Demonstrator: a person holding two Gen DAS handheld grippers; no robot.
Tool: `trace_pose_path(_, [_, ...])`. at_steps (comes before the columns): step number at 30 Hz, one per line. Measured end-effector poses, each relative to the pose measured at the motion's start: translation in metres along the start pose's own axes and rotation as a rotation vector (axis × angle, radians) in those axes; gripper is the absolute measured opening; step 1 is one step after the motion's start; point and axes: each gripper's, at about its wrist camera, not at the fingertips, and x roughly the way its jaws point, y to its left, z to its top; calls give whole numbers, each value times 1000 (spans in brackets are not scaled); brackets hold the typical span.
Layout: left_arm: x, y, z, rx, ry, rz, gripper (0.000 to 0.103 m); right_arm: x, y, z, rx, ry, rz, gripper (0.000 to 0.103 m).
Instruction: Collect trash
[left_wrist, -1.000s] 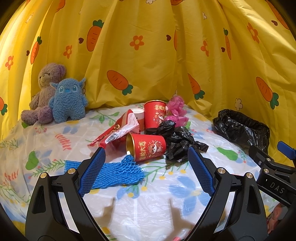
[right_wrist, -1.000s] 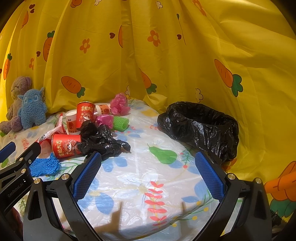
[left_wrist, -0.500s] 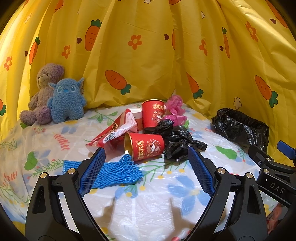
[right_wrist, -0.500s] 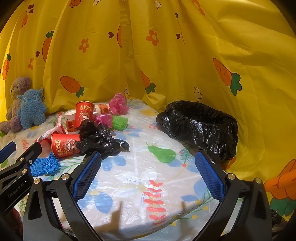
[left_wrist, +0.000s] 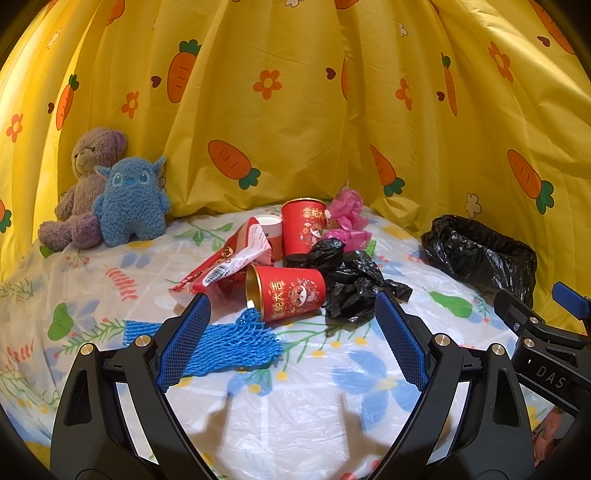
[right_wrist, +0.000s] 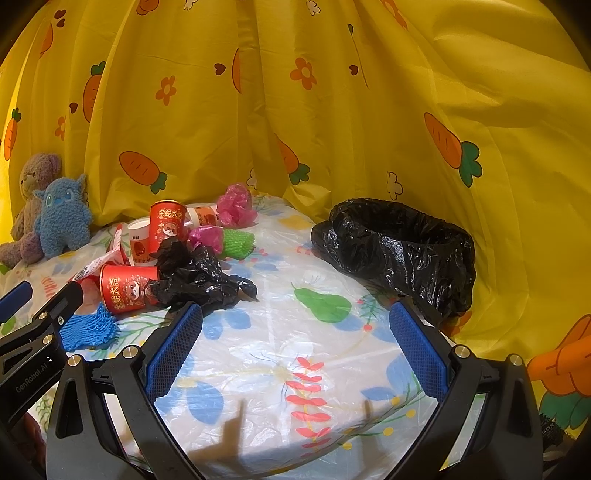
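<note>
Red cup toppled, both grippers empty

child's play corner: plush toys, carrot curtain

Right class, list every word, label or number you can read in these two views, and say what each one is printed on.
"DAS": on the right tongs' body, seen from the left wrist view.
"GenRobot.AI": on the left tongs' body, seen from the right wrist view.
"金蛇大吉": on the lying red cup.
"金蛇": on the standing red cup; the rest is turned away.
Snack wrapper: barcode and print too small to read.
</note>
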Motion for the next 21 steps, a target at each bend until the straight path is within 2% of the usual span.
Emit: trace_pose_path(21, [2,-2,2,-1,-3,4,89,4,-3,-3,27,7,19,98])
